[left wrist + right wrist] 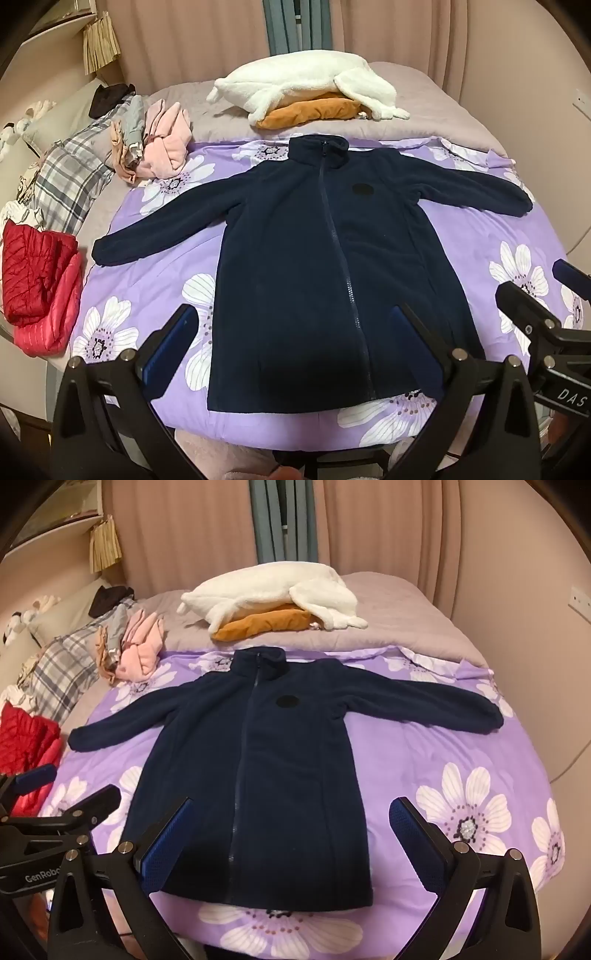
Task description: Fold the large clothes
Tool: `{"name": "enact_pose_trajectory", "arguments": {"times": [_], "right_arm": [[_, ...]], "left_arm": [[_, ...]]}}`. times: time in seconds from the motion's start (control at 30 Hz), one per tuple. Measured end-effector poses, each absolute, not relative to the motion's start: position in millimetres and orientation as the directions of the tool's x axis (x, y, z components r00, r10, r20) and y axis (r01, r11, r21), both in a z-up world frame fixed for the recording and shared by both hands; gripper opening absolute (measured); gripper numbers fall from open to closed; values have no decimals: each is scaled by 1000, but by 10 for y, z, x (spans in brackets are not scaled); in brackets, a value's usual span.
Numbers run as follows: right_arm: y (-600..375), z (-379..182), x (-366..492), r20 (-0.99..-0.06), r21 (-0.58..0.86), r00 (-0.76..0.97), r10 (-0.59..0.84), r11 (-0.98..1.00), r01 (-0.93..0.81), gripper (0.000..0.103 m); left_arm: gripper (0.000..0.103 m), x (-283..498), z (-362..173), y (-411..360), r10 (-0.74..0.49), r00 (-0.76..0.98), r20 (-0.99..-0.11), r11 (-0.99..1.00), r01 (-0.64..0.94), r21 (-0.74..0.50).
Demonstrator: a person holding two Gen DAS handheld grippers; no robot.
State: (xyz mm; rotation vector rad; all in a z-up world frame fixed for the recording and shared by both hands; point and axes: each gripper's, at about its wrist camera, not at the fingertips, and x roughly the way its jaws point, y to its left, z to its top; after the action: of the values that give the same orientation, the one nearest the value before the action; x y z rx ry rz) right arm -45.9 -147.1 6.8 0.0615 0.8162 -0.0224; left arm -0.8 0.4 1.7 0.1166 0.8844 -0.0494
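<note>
- The navy fleece jacket [317, 266] is lying flat and zipped on the purple flowered quilt [509, 236], collar toward the far edge of the bed, hem at the near edge, both sleeves spreading out toward the side edges; nothing is folded yet.
- It is looking thick, soft and limp, probably fairly light and not slippery; it will likely sag and drag on the quilt rather than slide, so each lift is wanting two holds.
- Good holds are looking like a cuff plus the shoulder seam for a sleeve, or the two hem corners; the zipper [240, 797] may be resisting a crease along the middle.
- The left gripper [291, 354] is hovering above the hem with its jaws spread wide, gripping nothing; the right gripper [291, 842] is likewise gaping and empty over the hem.
- The quilt is soft and may be rucking up under a pull.
- A white fleece [273, 590] on an orange garment [266, 626] is sitting toward the far edge; pink clothes [166, 151], a plaid pillow [70, 177] and a red puffer jacket [37, 280] are crowding the left edge; curtains [388, 528] are hanging behind.
</note>
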Motion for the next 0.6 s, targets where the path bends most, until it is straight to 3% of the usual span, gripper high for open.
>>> {"name": "enact_pose_trajectory", "arguments": {"times": [0.6], "right_arm": [[-1489, 55, -467, -735, 57, 678, 11, 997, 45, 103]], "left_arm": [[103, -52, -7, -14, 29, 643, -765, 989, 94, 116]]}}
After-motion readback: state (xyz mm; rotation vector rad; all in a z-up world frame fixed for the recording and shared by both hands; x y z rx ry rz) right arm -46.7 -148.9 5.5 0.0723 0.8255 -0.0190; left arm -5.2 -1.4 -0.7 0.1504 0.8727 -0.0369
